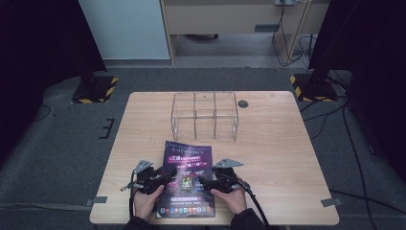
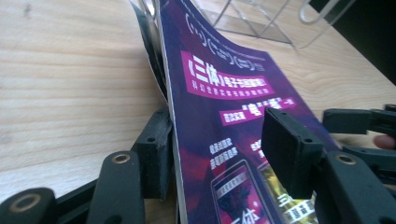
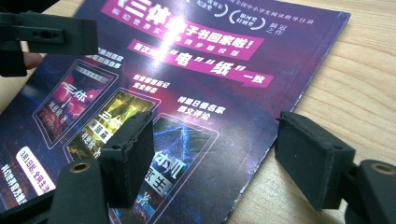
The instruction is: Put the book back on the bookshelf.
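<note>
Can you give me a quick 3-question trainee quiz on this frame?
1. True or false: the purple glossy magazine lies inside the clear acrylic compartment box.
2. Which gripper straddles the magazine's edge: A left gripper, B right gripper?
3. Fill in: the magazine's left edge is ___ off the light wooden table.

Key: 1 false; 2 A, with its fingers not closed on the cover; 3 lifted.

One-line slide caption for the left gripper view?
Left claw open astride the purple magazine's lifted edge, wooden table beneath.
</note>
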A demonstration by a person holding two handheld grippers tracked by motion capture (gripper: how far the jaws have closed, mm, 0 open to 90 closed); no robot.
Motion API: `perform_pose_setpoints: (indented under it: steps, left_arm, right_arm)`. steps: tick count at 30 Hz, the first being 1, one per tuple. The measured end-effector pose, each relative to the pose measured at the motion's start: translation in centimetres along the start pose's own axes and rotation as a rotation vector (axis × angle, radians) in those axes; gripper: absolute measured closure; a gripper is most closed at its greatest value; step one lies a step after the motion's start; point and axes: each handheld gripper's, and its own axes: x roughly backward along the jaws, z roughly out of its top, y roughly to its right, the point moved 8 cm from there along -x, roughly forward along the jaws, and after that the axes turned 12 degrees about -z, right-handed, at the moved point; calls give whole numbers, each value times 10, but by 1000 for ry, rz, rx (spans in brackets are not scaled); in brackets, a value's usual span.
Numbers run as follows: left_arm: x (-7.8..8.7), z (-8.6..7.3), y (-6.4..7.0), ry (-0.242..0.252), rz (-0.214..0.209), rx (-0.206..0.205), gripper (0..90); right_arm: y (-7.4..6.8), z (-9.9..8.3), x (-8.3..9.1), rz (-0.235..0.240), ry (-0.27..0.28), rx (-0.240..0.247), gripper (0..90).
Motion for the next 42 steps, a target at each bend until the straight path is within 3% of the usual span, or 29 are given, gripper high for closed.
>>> perform_pose_setpoints:
  steps: [3, 7, 11, 14, 17, 21, 23, 25, 32, 39, 42]
  left_arm:
    - [1, 1, 2, 7, -30, 5, 447]
    - [-1, -2, -3, -38, -46, -16, 432]
    - [-1, -2, -4, -42, -66, -18, 435]
    - [0, 1, 8, -24, -60, -64, 451]
    - [2, 2, 13, -12, -66, -59, 477]
    - [1, -2, 5, -42, -30, -28, 519]
    - [1, -1, 2, -38, -20, 3, 589]
    - [1, 0, 2, -42, -13, 3, 645]
    - [1, 2, 6, -45, 50, -20, 775]
    - [2, 5, 13, -46, 70, -70, 826]
    - [4, 7, 18, -33, 60, -86, 833]
  right_arm:
    - [1, 0, 0, 3, 4, -2, 286]
    - [1, 0, 0, -1, 6, -2, 290]
    - [1, 0, 0, -3, 6, -1, 291]
    - [1, 0, 0, -4, 6, -1, 295]
    - [1, 0, 0, -3, 6, -1, 295]
    - [1, 0, 0, -4, 5, -1, 295]
    - [2, 0, 0, -5, 5, 2, 296]
    - [2, 0, 0, -6, 4, 4, 297]
    - [2, 0, 0, -7, 4, 3, 301]
    - [2, 0, 0, -21, 7, -1, 319]
    - [2, 0, 0, -23, 7, -3, 309]
